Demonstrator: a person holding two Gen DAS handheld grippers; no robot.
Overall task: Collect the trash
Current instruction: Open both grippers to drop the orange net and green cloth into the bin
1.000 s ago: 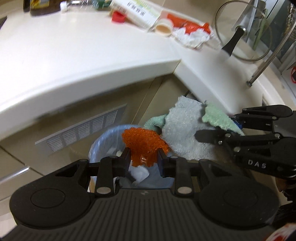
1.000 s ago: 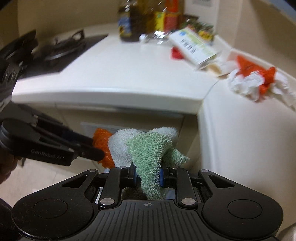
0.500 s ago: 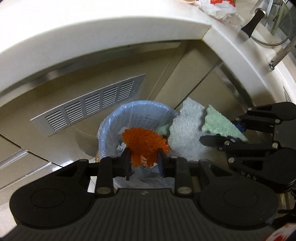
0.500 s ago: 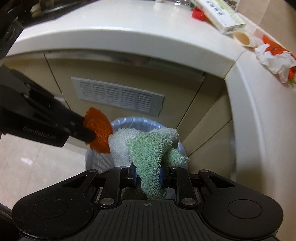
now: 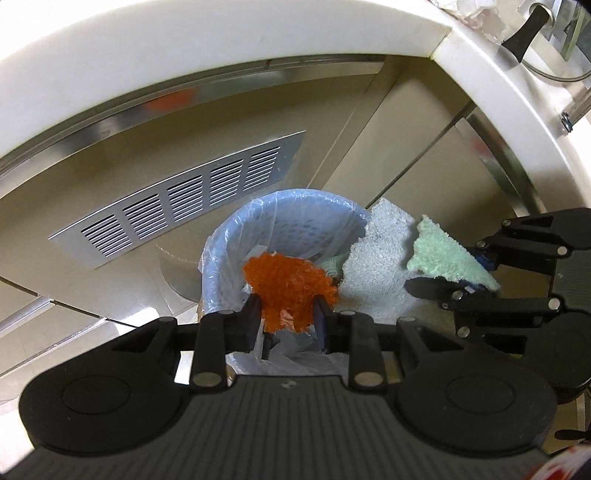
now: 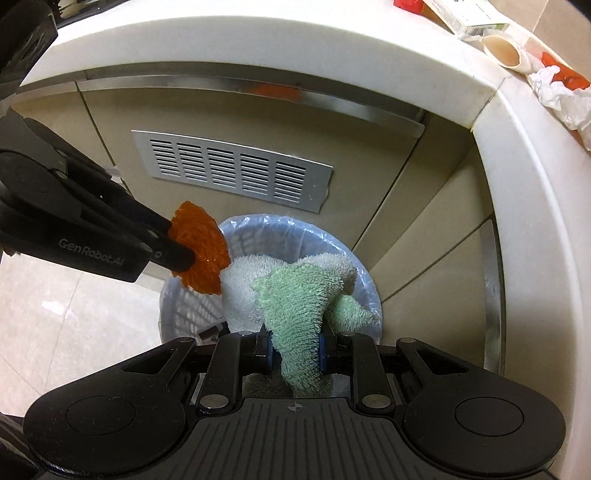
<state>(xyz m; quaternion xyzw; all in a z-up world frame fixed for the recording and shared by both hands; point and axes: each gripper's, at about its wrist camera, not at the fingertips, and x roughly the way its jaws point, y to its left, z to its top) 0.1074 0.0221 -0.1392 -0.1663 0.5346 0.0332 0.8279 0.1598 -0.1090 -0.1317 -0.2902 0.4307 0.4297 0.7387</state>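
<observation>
My left gripper (image 5: pixel 289 314) is shut on an orange mesh scrubber (image 5: pixel 290 286) and holds it over the trash bin (image 5: pixel 295 218), a basket lined with a blue plastic bag. In the right wrist view the same scrubber (image 6: pixel 201 247) hangs at the bin's (image 6: pixel 258 229) left rim, held by the left gripper (image 6: pixel 181 251). My right gripper (image 6: pixel 295 349) is shut on a green and grey towel (image 6: pixel 295 295) that hangs over the bin's right side. The towel (image 5: pixel 384 273) also shows in the left wrist view beside the right gripper (image 5: pixel 443 280).
The bin stands on the floor in the corner of beige cabinets with a metal vent grille (image 6: pixel 236 170). Above, the white counter edge (image 6: pixel 258 44) carries a box (image 6: pixel 469 14), a cup (image 6: pixel 506 53) and crumpled white and red wrappers (image 6: pixel 561 88).
Both grippers have dropped from counter height to just above the bin, still holding the scrubber and the towel. The counter top has left most of the view.
</observation>
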